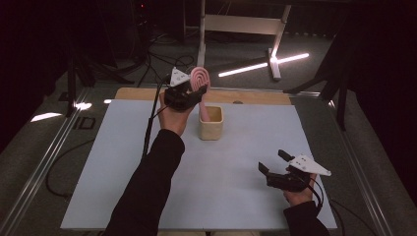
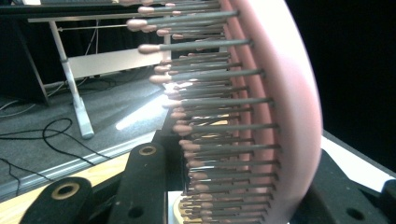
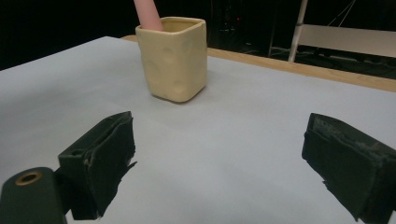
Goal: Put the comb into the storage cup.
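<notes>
Work in hand: a pink hairbrush (image 1: 200, 78) stands handle-down in a cream square cup (image 1: 211, 123) at the far middle of the pale table mat (image 1: 123, 162).
Left gripper (image 1: 193, 92): pinching the brush head, one jaw on the bristle face and the other behind the pink back, as its own view shows (image 2: 280, 116).
Brush position: head above the cup's rim, leaning a little to the left; the handle (image 3: 148, 14) runs down into the cup's far-left corner.
Step, as judged: the brush is either just seated or about to be drawn out; the pictures do not settle which.
Next move calls for: a straight vertical path, so the handle clears the rim without tipping the light cup; if releasing, the jaws should part only once the handle rests on the bottom.
Right gripper (image 1: 273, 163): near right of the mat, jaws spread wide with nothing between them, pointed toward the cup (image 3: 173, 58).
Around: a wooden table edge (image 1: 255, 97) beyond the mat, a white frame (image 1: 236, 24) and cables (image 1: 157, 59) on the floor farther off.
In the way: nothing lies between either gripper and the cup; the mat around it is bare.
</notes>
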Demonstrator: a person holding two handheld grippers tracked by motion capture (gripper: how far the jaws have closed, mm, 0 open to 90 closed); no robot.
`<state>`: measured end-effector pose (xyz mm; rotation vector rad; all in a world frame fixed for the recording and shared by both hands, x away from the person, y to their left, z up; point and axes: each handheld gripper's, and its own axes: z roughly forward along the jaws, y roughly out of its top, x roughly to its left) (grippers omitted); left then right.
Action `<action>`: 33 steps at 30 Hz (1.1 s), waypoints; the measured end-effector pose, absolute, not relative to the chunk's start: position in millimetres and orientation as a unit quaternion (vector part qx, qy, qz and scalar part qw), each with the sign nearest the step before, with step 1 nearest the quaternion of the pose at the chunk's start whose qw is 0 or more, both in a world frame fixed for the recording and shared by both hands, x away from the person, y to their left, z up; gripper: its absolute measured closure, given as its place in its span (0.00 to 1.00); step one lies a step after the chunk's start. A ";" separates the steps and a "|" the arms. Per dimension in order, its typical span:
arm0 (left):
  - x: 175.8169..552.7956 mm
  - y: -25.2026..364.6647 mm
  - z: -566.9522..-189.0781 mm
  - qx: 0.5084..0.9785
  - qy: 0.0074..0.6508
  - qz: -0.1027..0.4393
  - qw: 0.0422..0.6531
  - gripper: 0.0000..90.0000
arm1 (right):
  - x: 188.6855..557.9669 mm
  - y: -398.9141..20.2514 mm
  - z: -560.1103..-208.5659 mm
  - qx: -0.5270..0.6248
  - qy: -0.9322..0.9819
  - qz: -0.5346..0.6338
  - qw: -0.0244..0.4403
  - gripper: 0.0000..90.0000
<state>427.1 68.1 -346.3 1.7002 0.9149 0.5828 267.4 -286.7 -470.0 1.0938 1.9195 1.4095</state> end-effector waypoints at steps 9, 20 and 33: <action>423.8 66.1 -348.7 0.720 0.377 0.244 0.529 0.70 | 267.5 -286.3 -470.3 0.403 0.708 0.520 0.257 0.10; 418.9 65.1 -354.2 0.728 0.372 0.240 0.523 0.70 | 267.5 -286.4 -470.3 0.403 0.708 0.520 0.257 0.10; 414.0 69.3 -369.2 0.734 0.372 0.228 0.520 0.70 | 267.9 -285.6 -471.6 0.404 0.710 0.518 0.256 0.10</action>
